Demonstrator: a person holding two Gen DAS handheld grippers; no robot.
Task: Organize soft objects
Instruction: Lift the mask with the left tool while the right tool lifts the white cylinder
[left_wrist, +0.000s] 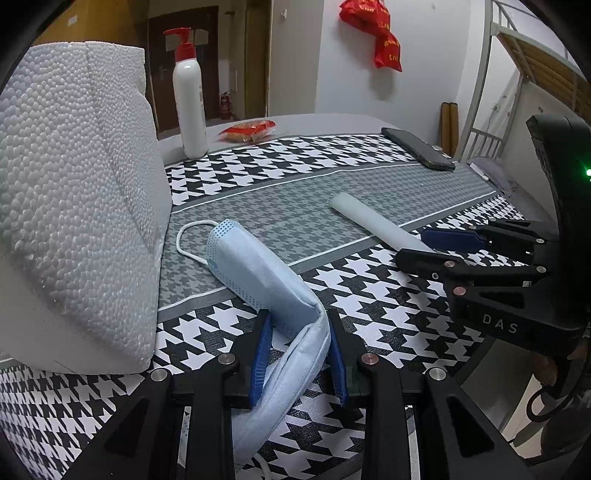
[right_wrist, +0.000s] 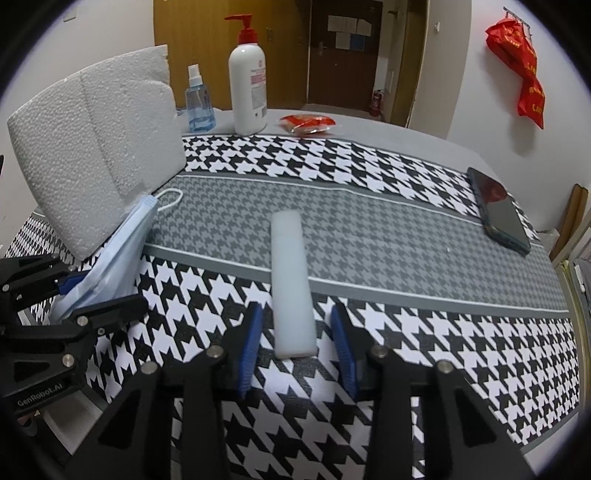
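Right gripper fingers wide, straddling the near end of the white foam strip; strip lies flat on the desk, long axis running straight away from the fingers, no pad contact visible. Likely next: close on that end. Left gripper fingers part open around a folded stack of blue face masks; right pad touching, left pad has a gap, so not clamped. Masks sit just beside the styrofoam block. No container seen.
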